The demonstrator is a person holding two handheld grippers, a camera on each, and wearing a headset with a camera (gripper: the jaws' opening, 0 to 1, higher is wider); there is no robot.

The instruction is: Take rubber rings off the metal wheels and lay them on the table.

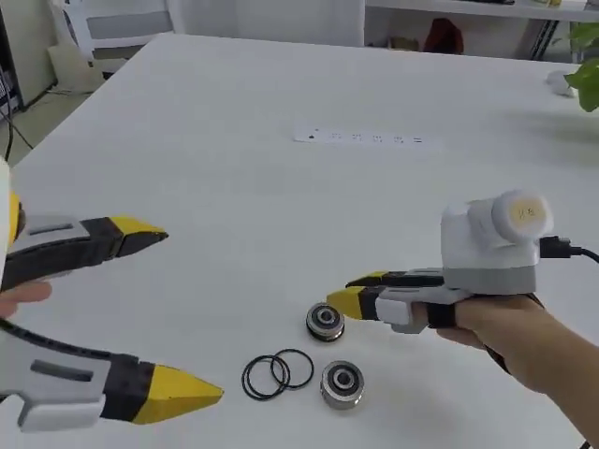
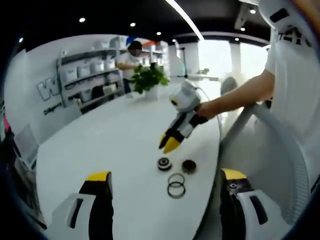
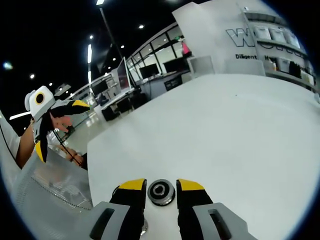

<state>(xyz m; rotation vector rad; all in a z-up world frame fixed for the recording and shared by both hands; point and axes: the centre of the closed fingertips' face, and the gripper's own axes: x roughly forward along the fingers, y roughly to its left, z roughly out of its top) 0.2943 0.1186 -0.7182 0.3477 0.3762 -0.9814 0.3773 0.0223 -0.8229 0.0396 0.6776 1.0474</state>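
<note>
Left gripper (image 1: 192, 314) hangs closest, left of the two rubber rings (image 1: 278, 372), its jaws spread wide and empty. Both rings lie flat and overlapping on the white worktop (image 1: 281, 187). One metal wheel (image 1: 342, 383) stands just right of the rings; a second wheel (image 1: 325, 320) sits just beyond them. At that second wheel, the right gripper (image 1: 342, 292) holds its jaws narrowly apart, the wheel showing between their tips in the right gripper view.

Two black rings (image 1: 278, 373) flat beside wheels (image 1: 342, 384)
</note>
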